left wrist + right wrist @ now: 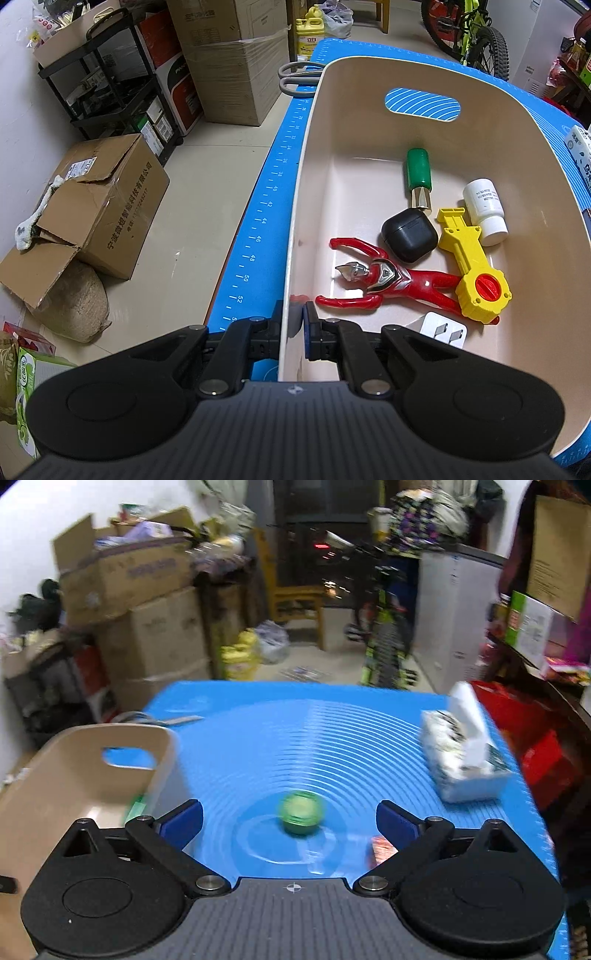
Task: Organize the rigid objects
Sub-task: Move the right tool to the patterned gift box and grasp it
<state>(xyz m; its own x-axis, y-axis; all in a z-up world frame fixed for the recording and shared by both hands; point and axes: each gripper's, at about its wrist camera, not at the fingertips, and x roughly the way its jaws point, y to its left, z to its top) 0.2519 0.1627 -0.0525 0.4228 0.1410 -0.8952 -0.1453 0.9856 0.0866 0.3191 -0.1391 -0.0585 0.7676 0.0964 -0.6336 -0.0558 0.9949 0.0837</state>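
My left gripper [294, 317] is shut on the near rim of a beige bin [314, 122] that stands on the blue mat [258, 229]. Inside the bin lie a red toy figure [384, 280], a yellow toy launcher [472, 269], a black case [408, 234], a white bottle [484, 210], a green-handled screwdriver [419, 177] and a white plug [445, 328]. In the blurred right wrist view my right gripper [290, 821] stands wide open, with nothing held. A green ball [302, 812] lies on the mat between and just beyond its fingertips. The bin [74, 775] sits to its left.
A tissue box [461, 757] stands on the mat at the right. A small red packet [382, 849] lies by the right fingertip. Grey-handled scissors [295, 75] lie beyond the bin. Cardboard boxes [92, 210], a black shelf [110, 74] and a bicycle [469, 33] surround the table.
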